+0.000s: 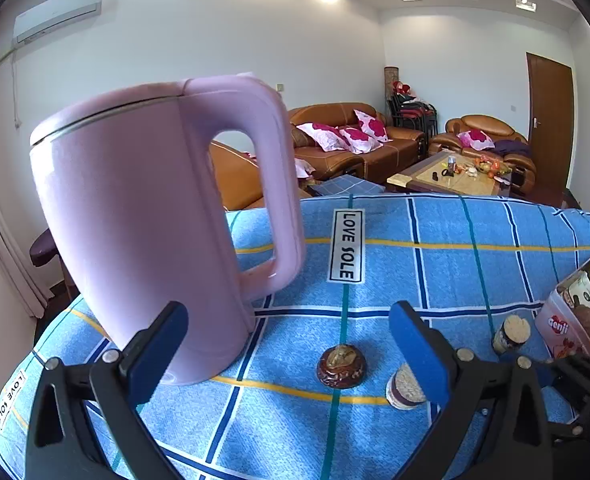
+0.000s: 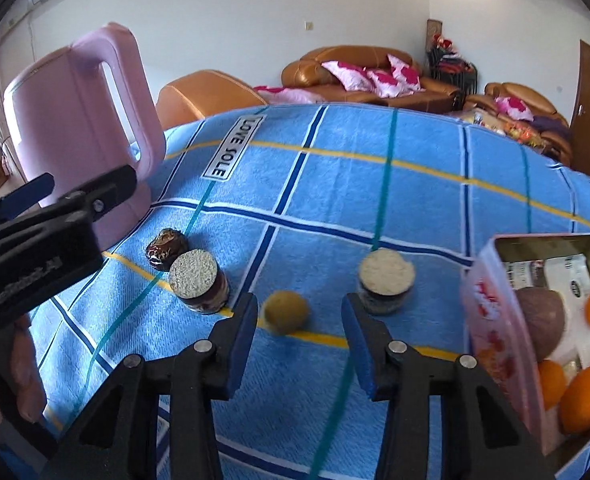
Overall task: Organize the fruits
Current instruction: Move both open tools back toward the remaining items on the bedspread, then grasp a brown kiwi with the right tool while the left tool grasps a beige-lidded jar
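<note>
A small yellow-brown round fruit lies on the blue checked cloth, just beyond and between the fingertips of my right gripper, which is open and empty. A pink tin box at the right holds several oranges and a brown round fruit; it also shows in the left wrist view. My left gripper is open and empty, low over the cloth next to a pink kettle. It shows at the left of the right wrist view.
Two cork-lidded jars and a dark brown round ornament stand on the cloth. The kettle stands at the far left. Sofas and a coffee table lie beyond the table's far edge.
</note>
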{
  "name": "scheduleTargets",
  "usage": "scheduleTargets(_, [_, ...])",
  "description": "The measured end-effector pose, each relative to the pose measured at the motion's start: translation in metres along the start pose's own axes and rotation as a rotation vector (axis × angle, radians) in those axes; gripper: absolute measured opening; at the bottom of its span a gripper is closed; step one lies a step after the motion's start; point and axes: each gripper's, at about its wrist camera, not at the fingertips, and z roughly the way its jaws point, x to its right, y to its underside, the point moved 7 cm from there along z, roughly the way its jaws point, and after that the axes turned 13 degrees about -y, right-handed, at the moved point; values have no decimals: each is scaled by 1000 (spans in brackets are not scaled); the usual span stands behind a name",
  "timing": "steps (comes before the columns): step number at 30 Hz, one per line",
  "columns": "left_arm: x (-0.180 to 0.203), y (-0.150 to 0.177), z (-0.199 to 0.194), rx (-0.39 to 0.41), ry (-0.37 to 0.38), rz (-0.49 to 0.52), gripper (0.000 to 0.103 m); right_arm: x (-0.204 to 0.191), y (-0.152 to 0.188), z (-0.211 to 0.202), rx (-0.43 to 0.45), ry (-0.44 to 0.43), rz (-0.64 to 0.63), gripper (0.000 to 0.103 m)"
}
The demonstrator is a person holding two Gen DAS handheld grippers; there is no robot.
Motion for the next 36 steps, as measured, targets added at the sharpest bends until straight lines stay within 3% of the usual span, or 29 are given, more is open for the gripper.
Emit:
scheduleTargets(2, [-2,0,1,-13,7,-10,102,0,-1,6,-16,-11,11,36])
scheduleTargets(6, [-2,0,3,-31,40,-18,102,1,1,15,-54,-34,47,36])
scheduleTargets(8, [2,0,1,-29,59,-9,102,1,0,15,-54,-41,49,30])
scheduleTargets(13, [15,2,-3,-19,97,24,98,0,2,9,-44,-67,57,29])
scheduleTargets(16, [27,6,-6,-25,154,56,93,1,0,-7,29,-70,62,29])
scheduleTargets(21, [47,12,-13,-30,233,86,92,17,-5,-53,223,40,78,29])
scheduleTargets(23, [57,17,-12,-49,260,104,85,25,-7,-65,276,75,88,29])
scheduleTargets(26, [67,25,-10,-68,253,148,76,29,-12,-72,311,99,86,29])
scheduleTargets(28, [74,29,-6,-78,241,170,75,28,-13,-72,310,93,84,29])
scheduleTargets(32, [86,40,-1,-107,243,219,62,21,-12,-66,295,81,63,30])
scheduleTargets(36, [87,42,3,-130,244,216,60,16,-12,-64,300,87,35,30])
